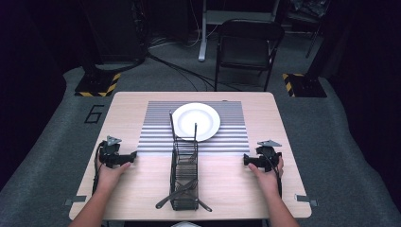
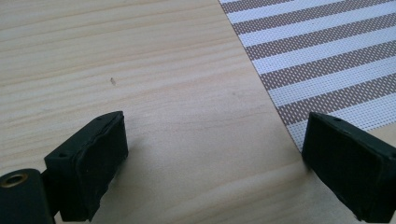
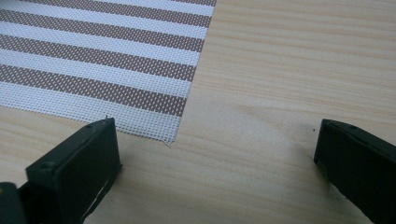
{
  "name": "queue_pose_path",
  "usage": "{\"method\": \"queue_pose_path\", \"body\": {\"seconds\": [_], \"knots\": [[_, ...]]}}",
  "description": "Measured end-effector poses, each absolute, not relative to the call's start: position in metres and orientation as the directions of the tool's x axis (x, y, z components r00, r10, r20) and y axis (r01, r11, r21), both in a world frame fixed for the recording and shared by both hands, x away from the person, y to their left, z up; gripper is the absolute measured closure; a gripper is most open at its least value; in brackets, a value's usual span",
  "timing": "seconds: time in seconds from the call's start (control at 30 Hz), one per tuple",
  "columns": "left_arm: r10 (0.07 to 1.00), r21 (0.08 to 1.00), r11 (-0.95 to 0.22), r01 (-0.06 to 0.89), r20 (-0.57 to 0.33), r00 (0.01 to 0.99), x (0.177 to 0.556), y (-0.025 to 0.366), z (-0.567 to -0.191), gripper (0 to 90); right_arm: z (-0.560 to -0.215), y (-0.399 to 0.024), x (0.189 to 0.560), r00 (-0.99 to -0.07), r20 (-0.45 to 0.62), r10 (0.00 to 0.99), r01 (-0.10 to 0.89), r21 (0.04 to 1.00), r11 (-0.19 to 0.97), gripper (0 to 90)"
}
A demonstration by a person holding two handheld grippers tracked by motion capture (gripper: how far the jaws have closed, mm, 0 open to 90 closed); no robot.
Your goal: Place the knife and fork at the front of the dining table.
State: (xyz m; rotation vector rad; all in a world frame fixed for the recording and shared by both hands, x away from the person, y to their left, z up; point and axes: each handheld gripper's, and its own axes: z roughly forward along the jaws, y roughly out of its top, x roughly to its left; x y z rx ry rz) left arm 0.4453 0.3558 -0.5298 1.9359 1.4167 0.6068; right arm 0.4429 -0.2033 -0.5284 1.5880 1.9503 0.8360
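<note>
Cutlery, a dark utensil (image 1: pixel 176 193) with handles sticking out both sides, lies in the near end of the black wire caddy (image 1: pixel 184 176), which stands at six o'clock from the white plate (image 1: pixel 196 121) and runs toward us down the middle of the table (image 1: pixel 127 106). We note the plate sits on the striped placemat (image 1: pixel 234 137), with the caddy's far end overlapping the mat's near edge.

We find our left gripper (image 1: pixel 134 156) resting on the bare wood at nine o'clock from the caddy, jaws spread wide with nothing between them; its own view shows the mat's near corner just ahead. Our right gripper (image 1: pixel 245 160) lies at three o'clock from the caddy, likewise spread wide and empty, the mat's other near corner before it. Both stand well apart from the caddy and the utensils.

We judge that work has not yet begun: this is the starting posture. The next move would call for one gripper to lift off the table, swing inward to the caddy's near end and close on a utensil handle, clear of the wire walls.
</note>
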Motion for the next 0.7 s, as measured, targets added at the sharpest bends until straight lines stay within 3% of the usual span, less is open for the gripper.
{"method": "queue_pose_path", "body": {"seconds": [0.7], "knots": [[0.945, 0.734, -0.214, 0.645, -0.012, 0.328, 0.4475, 0.3576, -0.5300, 5.2, -0.5284, -0.2030, 0.4430, -0.205, 0.010, 0.979, 0.680, 0.720, 0.135, 0.0]]}}
